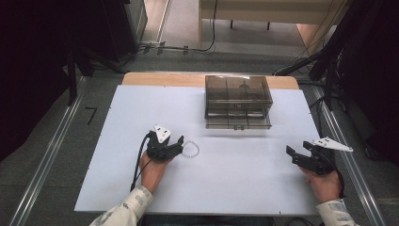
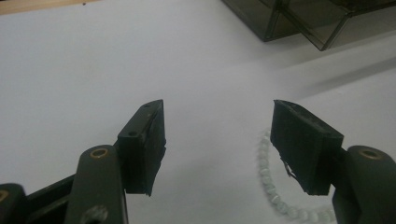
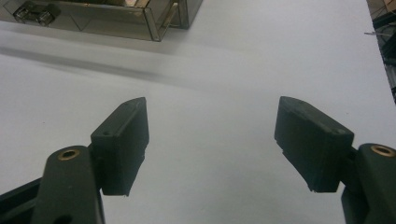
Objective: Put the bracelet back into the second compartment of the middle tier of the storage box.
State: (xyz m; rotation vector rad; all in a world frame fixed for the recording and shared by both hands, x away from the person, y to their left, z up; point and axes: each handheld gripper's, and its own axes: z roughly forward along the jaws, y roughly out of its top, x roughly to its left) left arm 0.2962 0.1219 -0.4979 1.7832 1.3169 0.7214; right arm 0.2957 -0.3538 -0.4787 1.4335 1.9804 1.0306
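From the high view, your left tongs [image 1: 180, 142] sit right next to the white bead bracelet [image 1: 190, 149] lying flat on the tabletop [image 1: 235, 183], well short of the smoky plastic drawer box [image 1: 238, 101] at the back, while your right tongs [image 1: 297, 153] wait apart and empty off to the side. In the left gripper view the jaws are spread with the bracelet [image 2: 275, 191] curling by the right-hand pad (not pinched yet, as far as I can tell), so I'd say you're at the very start, with the pickup not yet done. In the right gripper view the tongs [image 3: 212, 140] gape over bare tabletop with the box [image 3: 116, 16] closed up ahead, so grabbing and stashing look like they're all left.
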